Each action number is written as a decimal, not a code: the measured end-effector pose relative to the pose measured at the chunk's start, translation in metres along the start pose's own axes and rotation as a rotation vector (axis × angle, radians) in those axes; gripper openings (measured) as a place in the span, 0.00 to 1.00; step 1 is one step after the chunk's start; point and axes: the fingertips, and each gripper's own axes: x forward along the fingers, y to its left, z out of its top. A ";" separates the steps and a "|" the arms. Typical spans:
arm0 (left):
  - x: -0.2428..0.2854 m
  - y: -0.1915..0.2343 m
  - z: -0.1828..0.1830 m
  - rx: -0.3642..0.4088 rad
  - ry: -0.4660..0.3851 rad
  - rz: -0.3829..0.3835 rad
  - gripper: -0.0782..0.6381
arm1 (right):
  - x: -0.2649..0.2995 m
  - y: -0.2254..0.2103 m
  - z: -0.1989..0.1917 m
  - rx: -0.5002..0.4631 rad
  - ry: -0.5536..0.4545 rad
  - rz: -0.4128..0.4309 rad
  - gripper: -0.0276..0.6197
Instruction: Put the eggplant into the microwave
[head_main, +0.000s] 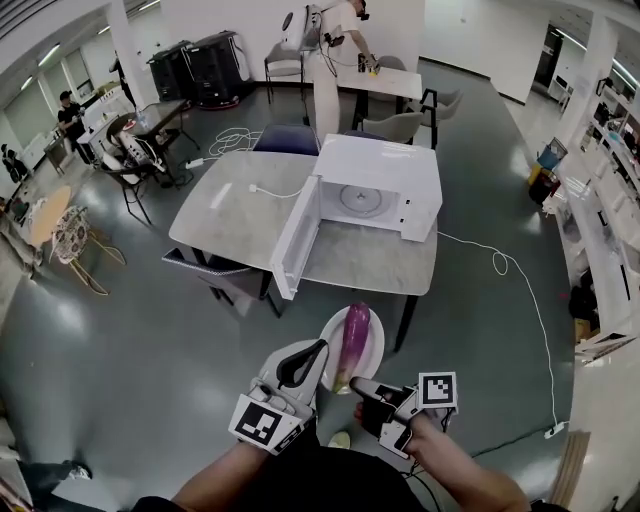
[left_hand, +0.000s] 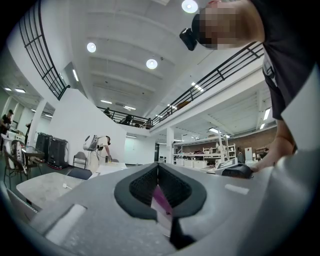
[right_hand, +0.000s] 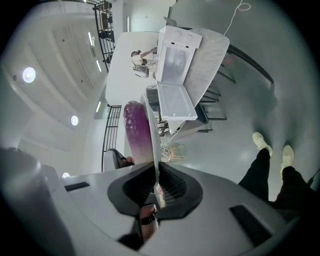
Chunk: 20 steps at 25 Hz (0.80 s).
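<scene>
As I see it, my left claw (head_main: 321, 347) and right claw (head_main: 358, 384) clamp the round white plate (head_main: 377, 342) by its rim. The long purple eggplant (head_main: 354, 338) lies on it.

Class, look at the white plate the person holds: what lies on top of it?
A purple eggplant lies lengthwise on the plate, hiding its middle. The left tongs and right tongs clamp its rim, covering it there.
</scene>
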 end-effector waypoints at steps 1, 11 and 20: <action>0.003 0.004 -0.001 0.000 0.000 -0.002 0.12 | 0.003 0.000 0.005 -0.003 -0.003 -0.003 0.08; 0.055 0.072 -0.015 -0.009 0.006 -0.042 0.12 | 0.052 0.003 0.070 0.009 -0.036 -0.035 0.08; 0.107 0.142 -0.008 -0.029 -0.008 -0.112 0.12 | 0.101 0.023 0.143 0.014 -0.122 -0.044 0.08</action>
